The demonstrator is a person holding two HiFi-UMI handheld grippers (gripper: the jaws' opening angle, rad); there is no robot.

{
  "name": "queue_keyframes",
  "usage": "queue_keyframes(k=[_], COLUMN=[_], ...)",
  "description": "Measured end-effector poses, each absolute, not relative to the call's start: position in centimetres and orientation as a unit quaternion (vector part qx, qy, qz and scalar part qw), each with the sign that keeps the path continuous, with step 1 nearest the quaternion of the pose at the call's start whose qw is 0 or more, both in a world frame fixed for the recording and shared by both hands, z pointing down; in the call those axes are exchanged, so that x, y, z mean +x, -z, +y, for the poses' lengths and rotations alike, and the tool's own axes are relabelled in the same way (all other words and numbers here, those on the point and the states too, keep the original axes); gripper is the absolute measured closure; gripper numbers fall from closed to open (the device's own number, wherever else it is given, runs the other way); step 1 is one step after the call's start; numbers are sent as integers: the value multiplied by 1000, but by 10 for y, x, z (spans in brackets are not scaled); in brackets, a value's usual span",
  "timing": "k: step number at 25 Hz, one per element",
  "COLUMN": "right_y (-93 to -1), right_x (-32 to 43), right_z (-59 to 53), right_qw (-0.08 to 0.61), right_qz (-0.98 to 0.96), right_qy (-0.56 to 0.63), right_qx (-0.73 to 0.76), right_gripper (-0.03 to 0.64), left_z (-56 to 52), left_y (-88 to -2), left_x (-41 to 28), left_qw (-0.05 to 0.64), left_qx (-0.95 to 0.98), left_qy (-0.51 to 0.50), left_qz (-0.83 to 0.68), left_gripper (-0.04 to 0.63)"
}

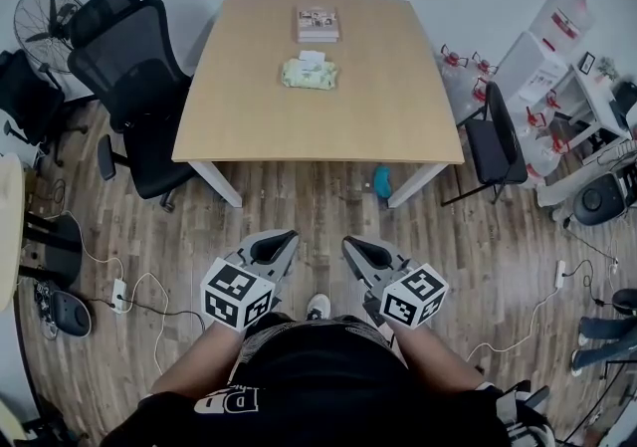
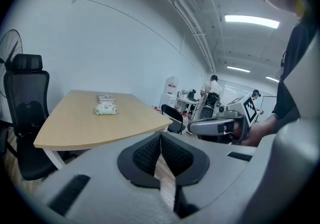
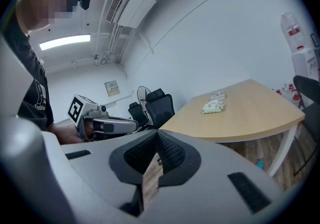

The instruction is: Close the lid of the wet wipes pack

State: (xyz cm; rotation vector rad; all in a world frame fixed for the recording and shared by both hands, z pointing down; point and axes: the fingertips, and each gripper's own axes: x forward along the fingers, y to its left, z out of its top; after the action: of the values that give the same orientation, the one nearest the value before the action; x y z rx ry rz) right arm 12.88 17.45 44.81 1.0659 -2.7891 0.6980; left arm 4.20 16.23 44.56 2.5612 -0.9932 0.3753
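The left gripper [image 1: 279,239] and right gripper [image 1: 355,246] hang side by side over the wooden floor [image 1: 299,206], short of the worktop [image 1: 318,126]. Each has its jaws pressed together with nothing between them. The wet wipes pack [image 1: 310,74] lies well ahead of both (on the worktop's far half), just before a flat box [image 1: 318,24].
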Motion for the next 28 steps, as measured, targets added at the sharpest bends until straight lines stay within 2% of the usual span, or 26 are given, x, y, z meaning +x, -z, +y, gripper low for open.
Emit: queue_keyframes(k=[28], right_y=[-458], right_x=[135], right_z=[124], right_qw=[50], right_qz=[-912], right_qy=[-219], right_qx=[343], right_gripper=[612], left_z=[106], left_y=[-454], left_x=[42], left_qw=[178], left_qx=[907], left_qy=[-135], left_qz=[-358], left_gripper=[577])
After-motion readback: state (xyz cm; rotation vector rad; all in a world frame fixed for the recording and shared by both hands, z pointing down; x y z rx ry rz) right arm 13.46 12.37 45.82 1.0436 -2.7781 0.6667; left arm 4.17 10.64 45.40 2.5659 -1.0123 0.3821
